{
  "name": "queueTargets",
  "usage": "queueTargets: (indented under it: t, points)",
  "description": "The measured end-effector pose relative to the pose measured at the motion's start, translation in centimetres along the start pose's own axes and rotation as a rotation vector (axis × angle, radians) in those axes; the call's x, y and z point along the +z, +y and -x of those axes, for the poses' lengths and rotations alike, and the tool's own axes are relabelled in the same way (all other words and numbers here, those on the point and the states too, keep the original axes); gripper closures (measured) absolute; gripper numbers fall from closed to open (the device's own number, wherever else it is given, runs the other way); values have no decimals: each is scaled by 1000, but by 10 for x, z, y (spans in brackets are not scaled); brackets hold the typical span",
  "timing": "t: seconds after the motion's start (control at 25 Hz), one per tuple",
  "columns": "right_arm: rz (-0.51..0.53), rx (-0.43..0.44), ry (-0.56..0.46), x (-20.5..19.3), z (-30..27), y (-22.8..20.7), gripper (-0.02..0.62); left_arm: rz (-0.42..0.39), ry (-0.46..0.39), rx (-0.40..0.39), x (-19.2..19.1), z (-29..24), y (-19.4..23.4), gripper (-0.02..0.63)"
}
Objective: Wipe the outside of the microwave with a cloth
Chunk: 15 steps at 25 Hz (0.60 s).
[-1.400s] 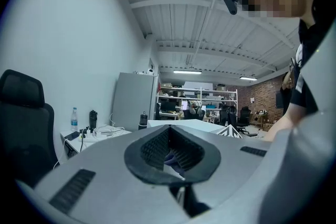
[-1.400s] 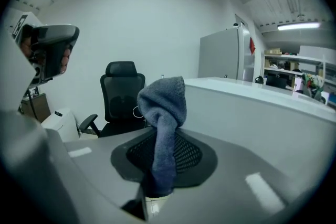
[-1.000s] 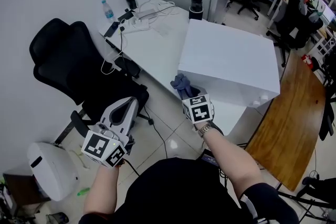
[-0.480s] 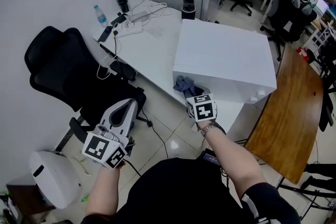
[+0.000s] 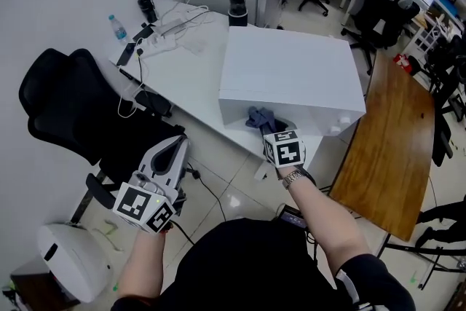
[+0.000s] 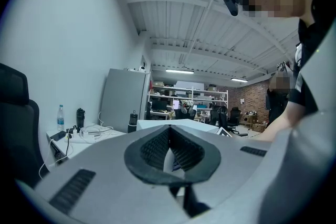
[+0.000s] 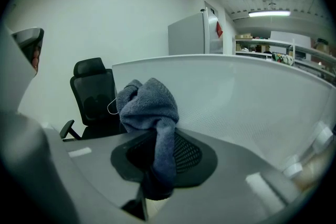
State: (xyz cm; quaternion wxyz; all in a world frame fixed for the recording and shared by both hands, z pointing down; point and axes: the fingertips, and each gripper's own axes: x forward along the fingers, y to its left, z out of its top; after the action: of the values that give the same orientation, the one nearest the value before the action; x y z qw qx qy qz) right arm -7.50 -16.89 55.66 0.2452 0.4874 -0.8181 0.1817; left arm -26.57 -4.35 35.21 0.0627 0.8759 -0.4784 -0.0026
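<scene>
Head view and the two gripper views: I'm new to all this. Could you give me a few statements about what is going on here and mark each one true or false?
1. The right gripper is clamped on a blue-grey cloth. True.
2. The cloth lies spread flat on top of the microwave. False: it is bunched in the jaws and held at the microwave's near side.
3. The left gripper holds a water bottle. False: its jaws are shut on nothing, and the bottle stands on the desk.
4. A black office chair stands beside the desk. True.
</scene>
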Motion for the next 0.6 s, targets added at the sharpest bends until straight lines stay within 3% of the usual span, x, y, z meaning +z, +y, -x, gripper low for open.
queueTargets:
  t: [0.6]
  points:
    - [-53, -79, 5, -22, 47, -87, 526, -7, 11, -78, 5, -55, -66, 601]
